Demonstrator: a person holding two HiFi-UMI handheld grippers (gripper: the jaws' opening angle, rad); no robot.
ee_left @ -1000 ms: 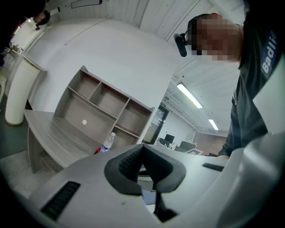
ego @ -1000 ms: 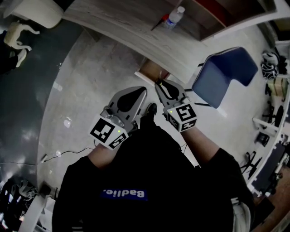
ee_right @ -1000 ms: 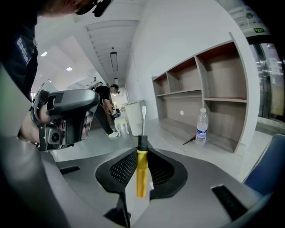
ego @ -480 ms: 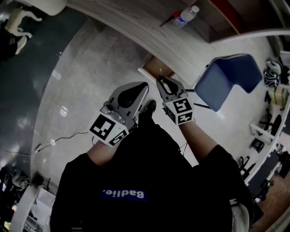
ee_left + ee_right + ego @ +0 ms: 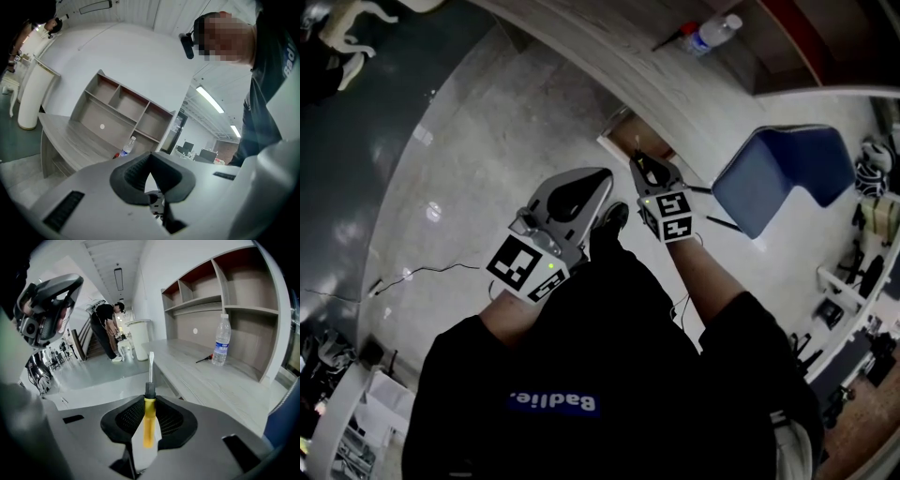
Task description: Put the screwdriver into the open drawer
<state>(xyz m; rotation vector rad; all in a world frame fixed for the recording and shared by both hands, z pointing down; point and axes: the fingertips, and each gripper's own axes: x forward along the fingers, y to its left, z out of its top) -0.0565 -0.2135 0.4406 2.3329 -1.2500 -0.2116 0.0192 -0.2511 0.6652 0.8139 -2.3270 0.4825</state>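
Gripping the screwdriver by its yellow handle, the right gripper has its jaws clenched on it from both sides; the black collar and the flat-bladed metal shaft stick out past the jaw tips, in line with the gripper. In the head view this gripper is tilted downward, and its tips lie just beside the open drawer, which juts out from under the edge of the grey wood-grain worktop and shows a brownish inside. The screwdriver is in the jaws, not in the drawer. The left gripper hangs to the left of the right one and further from the drawer; its own view shows the dark padded jaws pressed together at the tips with nothing between them. On the worktop a clear water bottle stands upright, and a slim red-handled tool lies just beside it. Behind them rises a shelf unit with reddish inner panels. A blue chair stands on the pale floor to the right of the drawer. Far off in the right gripper view, another person in dark clothes bends forward
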